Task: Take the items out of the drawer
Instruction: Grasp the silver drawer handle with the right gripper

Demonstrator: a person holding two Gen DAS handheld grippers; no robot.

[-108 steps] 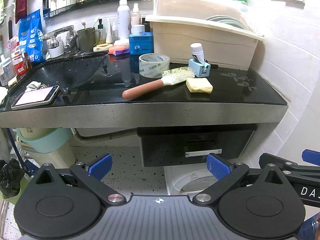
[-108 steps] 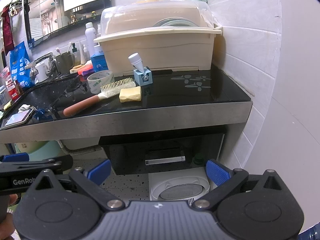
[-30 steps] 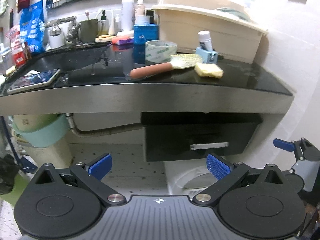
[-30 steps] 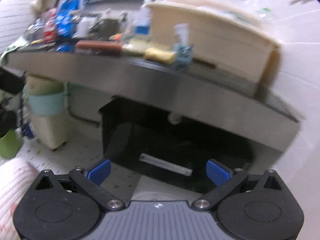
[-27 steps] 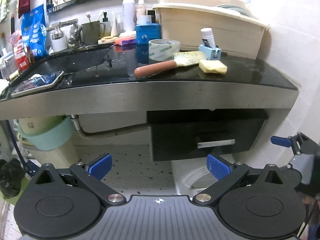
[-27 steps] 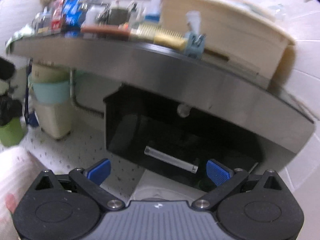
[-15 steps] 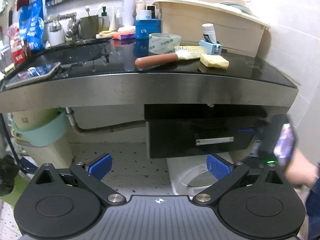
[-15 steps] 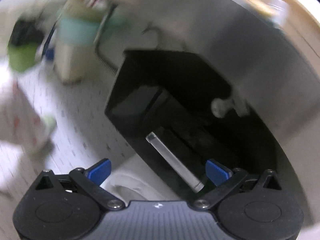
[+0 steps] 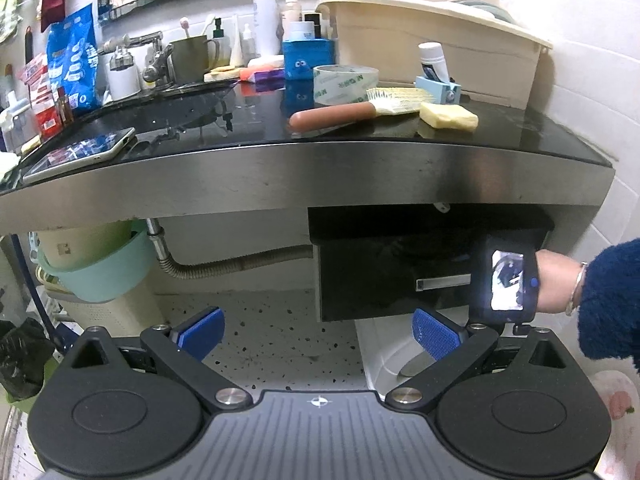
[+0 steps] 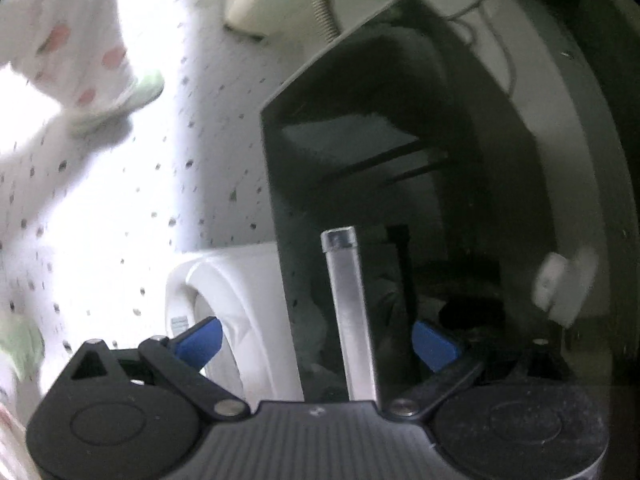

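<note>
A black drawer with a silver bar handle hangs shut under the steel-edged counter; its contents are hidden. My left gripper is open and empty, held back from the drawer and low. In the left wrist view a hand in a dark blue sleeve holds the right gripper's body against the drawer's right part. In the right wrist view the picture is rolled sideways. There my right gripper is open, and the handle runs between its blue fingertips, untouched by either pad.
On the counter lie a hairbrush, a tape roll, a yellow sponge, a phone and a beige dish rack. A white round-topped unit stands below the drawer. A green basin and a hose hang left.
The right gripper has swung in to the drawer front and rolled on its side, bringing the handle between its open fingers. The left gripper has stayed about where it was.
</note>
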